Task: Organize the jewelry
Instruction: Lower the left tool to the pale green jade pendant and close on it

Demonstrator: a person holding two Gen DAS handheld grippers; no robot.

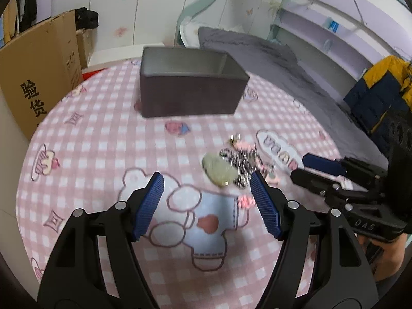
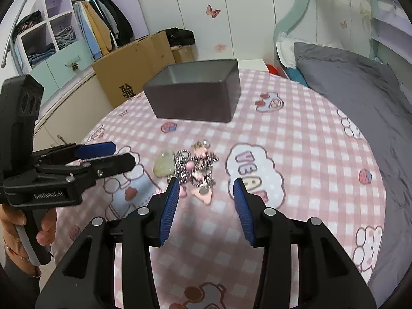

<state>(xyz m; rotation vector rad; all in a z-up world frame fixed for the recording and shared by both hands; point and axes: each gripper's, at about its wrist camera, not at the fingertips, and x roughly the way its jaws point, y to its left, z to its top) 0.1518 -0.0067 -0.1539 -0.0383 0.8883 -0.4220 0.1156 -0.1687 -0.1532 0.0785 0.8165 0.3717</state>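
On the pink cloth (image 2: 296,139), the jewelry (image 2: 190,167) lies in a pile at 6 o'clock from the box (image 2: 195,97). Both grippers, left (image 1: 207,180) and right (image 2: 206,186), hover released, holding nothing.

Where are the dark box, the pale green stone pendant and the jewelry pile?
dark box (image 1: 190,97): left wrist view, on its front wall.
pale green stone pendant (image 2: 162,166): right wrist view, on the middle of the stone.
jewelry pile (image 2: 197,166): right wrist view, on the tangled silver chains at its middle.
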